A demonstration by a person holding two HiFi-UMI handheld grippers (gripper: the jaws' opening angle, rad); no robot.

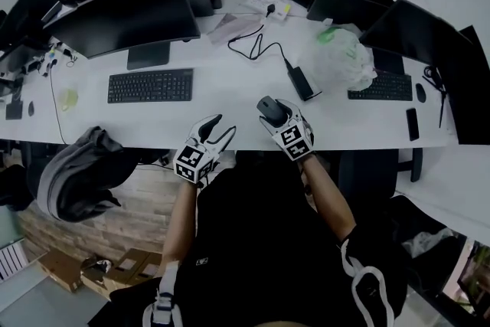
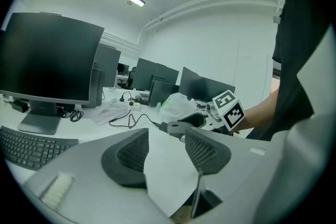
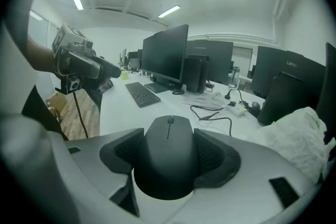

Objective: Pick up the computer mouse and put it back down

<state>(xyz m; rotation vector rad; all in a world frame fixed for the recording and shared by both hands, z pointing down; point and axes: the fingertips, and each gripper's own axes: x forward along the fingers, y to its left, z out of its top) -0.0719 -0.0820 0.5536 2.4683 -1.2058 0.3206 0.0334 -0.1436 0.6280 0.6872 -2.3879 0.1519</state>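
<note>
Here, a long white desk (image 1: 230, 88) fills the head view, and the person's two bare forearms reach forward from the bottom of the frame to its near edge. The right forearm (image 1: 329, 199) stretches up to the right gripper (image 1: 271, 112), which tips downward over that edge. The left forearm (image 1: 178, 222) ends at the left gripper (image 1: 224, 126), lower and to the left, just off the desk's edge and angled toward the right one.

The left jaws stand apart with nothing between them, only bare desk behind. The right jaws are clamped on the two sides of the black computer mouse (image 3: 169, 157), held over the desk's near edge. The mouse's underside and rear are hidden by the gripper body.

Its long axis runs along the jaws, with the scroll wheel (image 3: 169, 120) end pointing away from the person, toward the monitors (image 3: 165, 52).
</note>
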